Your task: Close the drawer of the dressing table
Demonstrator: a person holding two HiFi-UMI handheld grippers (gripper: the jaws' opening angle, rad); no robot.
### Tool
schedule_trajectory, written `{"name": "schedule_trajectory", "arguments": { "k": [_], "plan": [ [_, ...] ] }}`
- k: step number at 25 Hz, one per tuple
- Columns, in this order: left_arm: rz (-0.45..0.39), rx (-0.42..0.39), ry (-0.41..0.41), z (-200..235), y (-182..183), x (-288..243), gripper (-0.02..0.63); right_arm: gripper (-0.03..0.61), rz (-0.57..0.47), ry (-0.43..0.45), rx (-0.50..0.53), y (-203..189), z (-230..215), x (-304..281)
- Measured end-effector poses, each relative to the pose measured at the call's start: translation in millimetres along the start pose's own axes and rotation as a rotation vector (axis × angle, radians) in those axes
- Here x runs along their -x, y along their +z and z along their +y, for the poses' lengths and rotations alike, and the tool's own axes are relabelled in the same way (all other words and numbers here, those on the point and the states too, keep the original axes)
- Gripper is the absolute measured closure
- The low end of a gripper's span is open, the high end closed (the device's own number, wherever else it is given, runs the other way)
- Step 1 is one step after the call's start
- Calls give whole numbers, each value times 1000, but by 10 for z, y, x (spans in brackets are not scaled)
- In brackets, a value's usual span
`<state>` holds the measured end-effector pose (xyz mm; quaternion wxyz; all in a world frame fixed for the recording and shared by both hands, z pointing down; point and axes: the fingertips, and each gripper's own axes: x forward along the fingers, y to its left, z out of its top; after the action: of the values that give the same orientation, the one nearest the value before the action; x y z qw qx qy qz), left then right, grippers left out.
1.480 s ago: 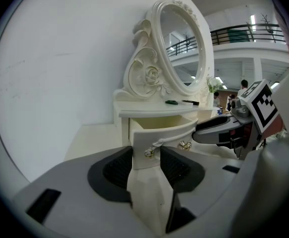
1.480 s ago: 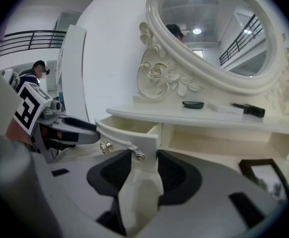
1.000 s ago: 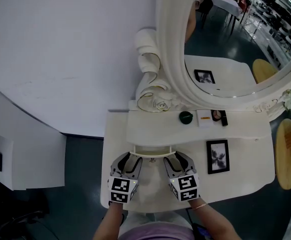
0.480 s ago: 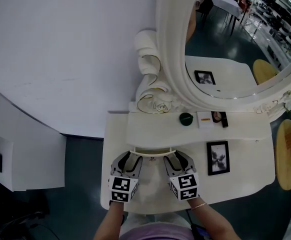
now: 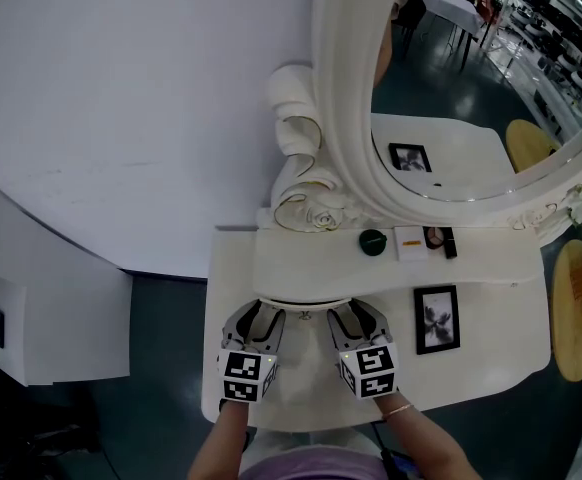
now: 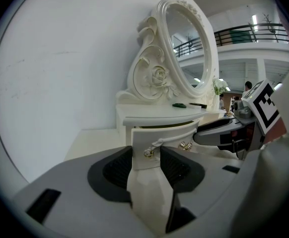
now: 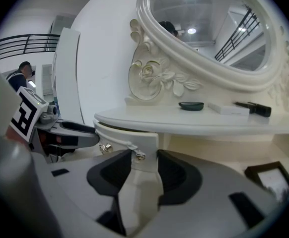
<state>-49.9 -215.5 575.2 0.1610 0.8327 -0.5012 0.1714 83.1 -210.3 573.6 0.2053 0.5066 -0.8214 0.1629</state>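
Note:
The white dressing table (image 5: 491, 363) has a small drawer (image 5: 304, 303) under its raised shelf, pushed almost fully in, so only its curved front shows. My left gripper (image 5: 259, 318) is at the drawer front's left end and my right gripper (image 5: 356, 318) at its right end, with fingertips up against the front. In the left gripper view the drawer front (image 6: 144, 138) and a gold handle knob (image 6: 148, 152) show in the gap of the half-open left gripper (image 6: 145, 157). The right gripper view shows the drawer front (image 7: 142, 143) between the half-open jaws of the right gripper (image 7: 144, 157).
On the shelf lie a green round lid (image 5: 372, 240), a white box (image 5: 408, 239) and a black compact (image 5: 439, 236). A framed picture (image 5: 436, 314) lies on the tabletop to the right. The big oval mirror (image 5: 441, 98) rises behind. A round wooden table (image 5: 574, 313) stands far right.
The drawer has slid further in under the shelf, and its open inside no longer shows. Both grippers stay at its front and have hardly shifted.

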Motion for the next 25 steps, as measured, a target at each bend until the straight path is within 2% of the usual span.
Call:
{"name": "schedule_trajectory", "arguments": {
  "k": [25],
  "plan": [
    [-5, 11, 13, 85, 93, -163, 439, 407, -15, -14, -35, 90, -102, -156]
  ]
}}
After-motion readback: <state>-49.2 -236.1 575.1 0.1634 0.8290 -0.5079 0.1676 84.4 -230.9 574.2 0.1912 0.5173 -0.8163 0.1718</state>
